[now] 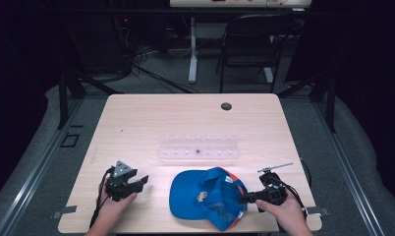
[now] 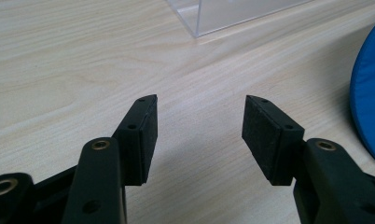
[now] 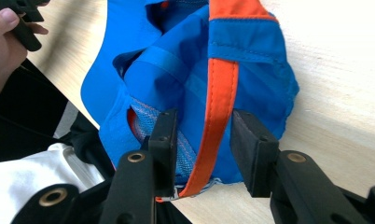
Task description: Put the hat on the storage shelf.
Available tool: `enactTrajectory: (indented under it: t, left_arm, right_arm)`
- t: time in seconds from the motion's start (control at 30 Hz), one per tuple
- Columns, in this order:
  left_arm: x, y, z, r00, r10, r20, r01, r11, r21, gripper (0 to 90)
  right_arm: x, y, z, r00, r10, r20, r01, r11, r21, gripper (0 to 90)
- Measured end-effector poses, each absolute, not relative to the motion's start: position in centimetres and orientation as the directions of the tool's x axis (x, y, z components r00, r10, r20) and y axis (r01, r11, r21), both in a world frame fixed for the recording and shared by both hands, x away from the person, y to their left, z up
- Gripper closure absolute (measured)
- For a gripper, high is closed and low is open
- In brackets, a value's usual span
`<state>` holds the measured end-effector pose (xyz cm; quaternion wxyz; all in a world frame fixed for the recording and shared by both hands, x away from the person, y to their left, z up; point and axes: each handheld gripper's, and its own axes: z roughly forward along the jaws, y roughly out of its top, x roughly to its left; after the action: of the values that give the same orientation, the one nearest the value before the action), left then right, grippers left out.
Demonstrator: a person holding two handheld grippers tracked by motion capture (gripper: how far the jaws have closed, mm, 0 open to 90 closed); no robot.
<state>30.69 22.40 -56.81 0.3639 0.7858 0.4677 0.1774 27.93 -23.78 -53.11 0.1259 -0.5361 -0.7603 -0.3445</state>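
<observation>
item, near edge of the table (image 1: 136,113): blue cap (image 1: 205,196), orange-trimmed, lying between my two grippers. my right gripper (image 1: 244,198) points in at the cap's right side; in the right gripper view its jaws stand apart astride the orange band (image 3: 218,116), blue cloth bunched between them, pads not pressing it. my left gripper (image 1: 142,181) rests on the wood left of the cap, well apart from it, jaws spread with bare tabletop between them. farther off: clear plastic tray (image 1: 198,150) at mid-table. beyond that: dark round grommet (image 1: 226,106) near the far edge.
</observation>
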Motion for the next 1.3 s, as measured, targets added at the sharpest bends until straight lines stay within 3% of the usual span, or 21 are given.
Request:
enactTrajectory:
  t: [0.73, 1.3]
  left_arm:
    - [30.69, 22.37, -56.82, 0.5, 0.864, -0.062, 0.604, -0.297, 0.739, 45.9]
    - [30.67, 22.34, -56.83, 0.499, 0.864, -0.06, 0.604, -0.297, 0.739, 45.9]
  right_arm:
    - [28.07, -23.89, -52.44, -0.362, 0.688, 0.629, 0.922, 0.167, 0.349, 75.5]
    - [28.23, -23.82, -52.64, -0.348, 0.685, 0.64, 0.928, 0.154, 0.34, 77.0]
